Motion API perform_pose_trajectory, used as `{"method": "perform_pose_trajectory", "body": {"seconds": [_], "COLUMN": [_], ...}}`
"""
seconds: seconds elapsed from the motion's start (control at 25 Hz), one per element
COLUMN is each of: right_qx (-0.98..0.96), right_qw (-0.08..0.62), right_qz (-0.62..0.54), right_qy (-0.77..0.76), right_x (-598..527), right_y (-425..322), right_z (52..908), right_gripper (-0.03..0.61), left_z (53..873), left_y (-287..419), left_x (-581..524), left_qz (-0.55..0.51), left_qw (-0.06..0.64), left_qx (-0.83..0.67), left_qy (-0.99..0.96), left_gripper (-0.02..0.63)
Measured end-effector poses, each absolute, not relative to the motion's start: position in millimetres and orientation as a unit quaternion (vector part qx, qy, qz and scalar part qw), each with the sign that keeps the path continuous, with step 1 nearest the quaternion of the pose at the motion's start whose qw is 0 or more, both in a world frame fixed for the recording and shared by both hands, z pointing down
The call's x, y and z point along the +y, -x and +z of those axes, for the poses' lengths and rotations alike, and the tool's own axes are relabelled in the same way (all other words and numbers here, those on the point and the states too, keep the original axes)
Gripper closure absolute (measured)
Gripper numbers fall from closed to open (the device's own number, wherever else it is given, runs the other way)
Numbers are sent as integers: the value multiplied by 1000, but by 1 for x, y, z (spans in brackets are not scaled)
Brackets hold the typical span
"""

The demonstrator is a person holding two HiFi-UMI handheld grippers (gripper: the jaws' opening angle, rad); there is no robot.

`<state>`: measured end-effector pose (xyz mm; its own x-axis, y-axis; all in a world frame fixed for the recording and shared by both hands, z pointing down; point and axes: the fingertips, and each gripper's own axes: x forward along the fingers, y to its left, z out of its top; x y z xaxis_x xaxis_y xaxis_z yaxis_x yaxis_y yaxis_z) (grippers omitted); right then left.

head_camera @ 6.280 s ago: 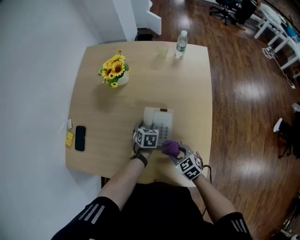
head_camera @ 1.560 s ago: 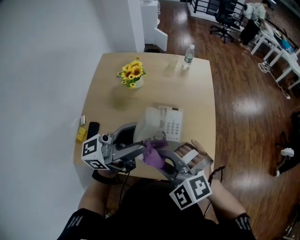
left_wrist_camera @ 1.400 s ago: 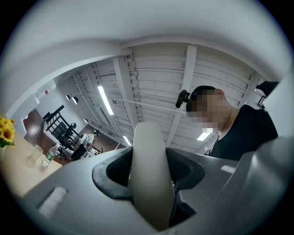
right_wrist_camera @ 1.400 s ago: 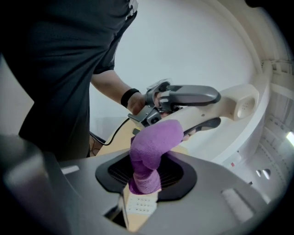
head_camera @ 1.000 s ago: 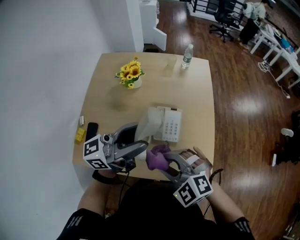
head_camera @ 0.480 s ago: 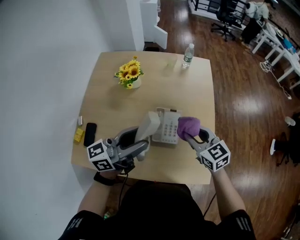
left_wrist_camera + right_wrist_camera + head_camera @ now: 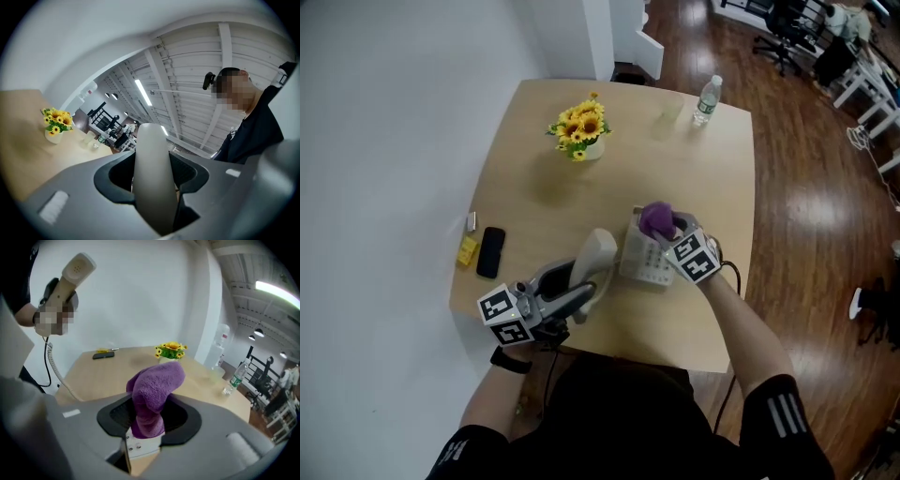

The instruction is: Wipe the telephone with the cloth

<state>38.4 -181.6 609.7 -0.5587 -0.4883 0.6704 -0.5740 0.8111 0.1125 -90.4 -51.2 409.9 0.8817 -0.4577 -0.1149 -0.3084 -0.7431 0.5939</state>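
Left tongs [image 7: 584, 289] pinch the raised handset [image 7: 593, 255], lower centre-left; right tongs [image 7: 666, 232] pinch the purple cloth [image 7: 654, 217] over the telephone base [image 7: 639, 264], centre.

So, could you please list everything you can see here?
table: 1, light wood
sunflowers: 1 pot, yellow, far left of table
bottle: 1, clear, far right corner
cup: 1, clear, beside bottle
mobile: 1, black, left edge
yellow item: 1, beside mobile
telephone: 1, white, near middle
handset: 1, white, in left gripper
cloth: 1, purple, over telephone
left gripper: grey, shut on handset
right gripper: grey, shut on cloth
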Motion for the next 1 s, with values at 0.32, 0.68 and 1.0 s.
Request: {"method": "perform_pose_trajectory", "body": {"seconds": [0.32,0.68,1.0], "right_qx": [-853,-844,-845], "right_qw": [457,501,518], "right_qz": [19,-6,-18], "right_qy": [-251,-190,-130], "right_x": [-221,-173,-94], "right_y": [2,18,25], "right_z": [661,704,726], "right_gripper": [434,436,437], "left_z": [423,430,431], "left_y": [103,113,108], "left_x": [-50,-51,-58], "left_qz": [-116,-111,-106], "left_qw": [302,306,304], "left_qx": [-234,-247,-238], "left_qy": [-917,-913,-917], "left_gripper": [405,405,405]}}
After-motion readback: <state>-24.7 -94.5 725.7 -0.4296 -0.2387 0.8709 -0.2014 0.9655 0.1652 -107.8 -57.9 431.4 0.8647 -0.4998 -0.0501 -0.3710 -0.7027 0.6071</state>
